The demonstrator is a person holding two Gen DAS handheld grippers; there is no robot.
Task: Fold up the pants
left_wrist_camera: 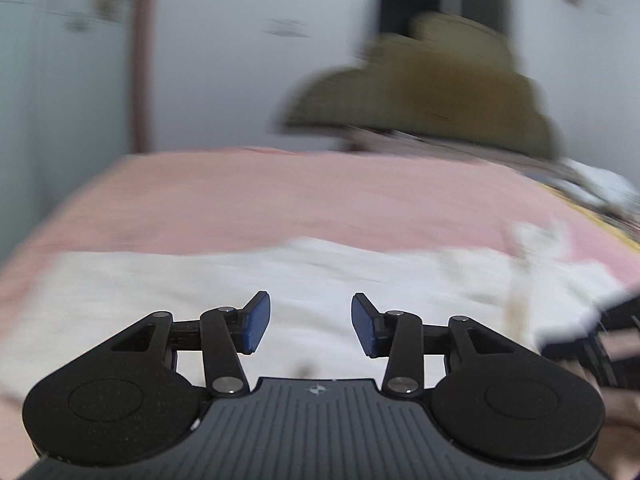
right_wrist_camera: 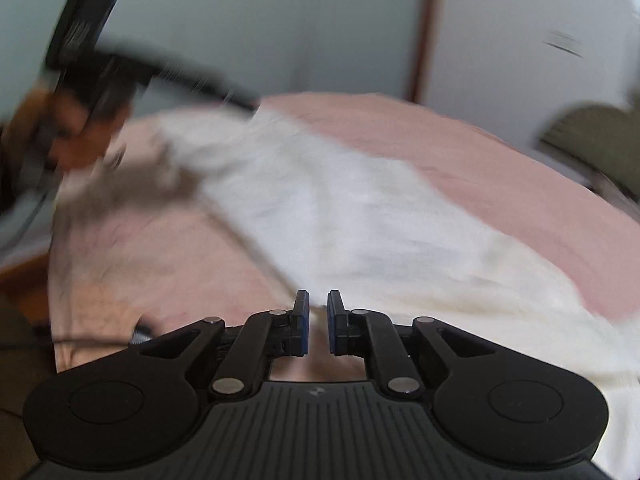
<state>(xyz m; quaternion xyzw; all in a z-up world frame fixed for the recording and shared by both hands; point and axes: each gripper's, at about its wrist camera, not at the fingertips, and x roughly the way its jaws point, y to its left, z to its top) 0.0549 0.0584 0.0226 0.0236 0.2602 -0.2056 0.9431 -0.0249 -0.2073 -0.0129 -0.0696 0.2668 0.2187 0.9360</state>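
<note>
The white pants (left_wrist_camera: pixel 280 280) lie spread across a pink bed (left_wrist_camera: pixel 280 196); both views are motion-blurred. My left gripper (left_wrist_camera: pixel 311 322) is open and empty, its blue pads wide apart just above the white cloth. In the right wrist view the pants (right_wrist_camera: pixel 360 216) run from upper left to lower right. My right gripper (right_wrist_camera: pixel 318 322) has its jaws close together with a narrow gap, at the near edge of the pants; no cloth shows clearly between the pads. The left gripper (right_wrist_camera: pixel 160 76) appears blurred at upper left of that view, over the far end of the pants.
An olive-brown pile of bedding (left_wrist_camera: pixel 440 84) sits at the far side of the bed. White wardrobe doors (left_wrist_camera: pixel 240 40) and a brown post (left_wrist_camera: pixel 142 56) stand behind. The right gripper and hand (left_wrist_camera: pixel 600 344) show at the right edge. Wooden floor (right_wrist_camera: pixel 20 272) lies left of the bed.
</note>
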